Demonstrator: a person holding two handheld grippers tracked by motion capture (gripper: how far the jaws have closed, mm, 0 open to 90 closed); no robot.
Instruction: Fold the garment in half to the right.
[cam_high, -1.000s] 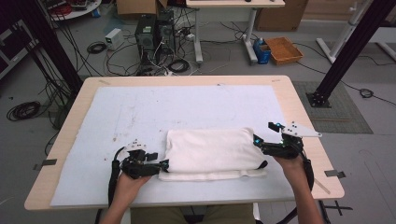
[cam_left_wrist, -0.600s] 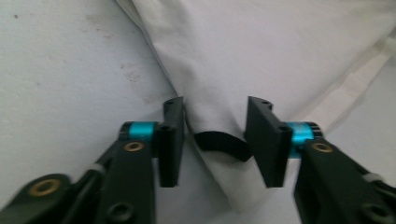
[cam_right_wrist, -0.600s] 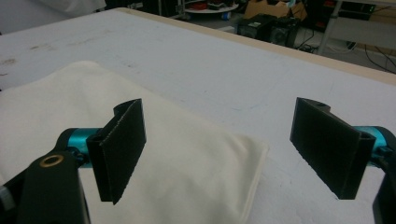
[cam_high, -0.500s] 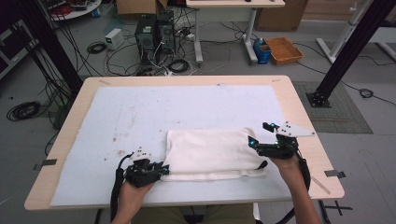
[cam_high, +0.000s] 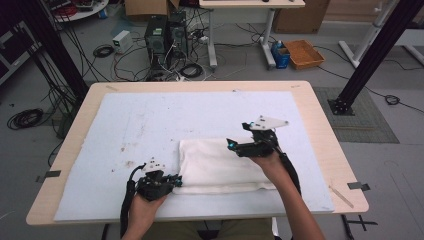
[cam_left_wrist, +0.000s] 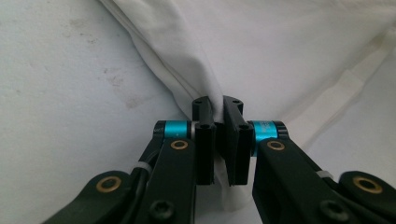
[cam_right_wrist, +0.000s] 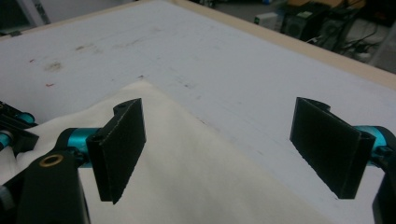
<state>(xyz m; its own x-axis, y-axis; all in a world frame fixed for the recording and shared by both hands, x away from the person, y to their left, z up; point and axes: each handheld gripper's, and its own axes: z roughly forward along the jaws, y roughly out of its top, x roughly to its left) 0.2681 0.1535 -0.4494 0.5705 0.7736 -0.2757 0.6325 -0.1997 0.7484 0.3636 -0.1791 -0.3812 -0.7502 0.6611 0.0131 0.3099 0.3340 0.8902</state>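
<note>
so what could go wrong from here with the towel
The left claw has just been closing and pinches only a thin edge of the folded white towel, so the cloth may slip out when pulled. The right claw hangs open above the towel, so a one-sided pull could drag or unfold it across the white mat.

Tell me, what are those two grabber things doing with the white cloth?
A person is folding a white cloth on a table with a gripper in each hand. The left gripper has just closed its jaws and pinches the cloth's near left corner. The right gripper hangs over the cloth's far edge with its jaws wide open, holding nothing. The cloth lies folded into a flat rectangle.
</note>
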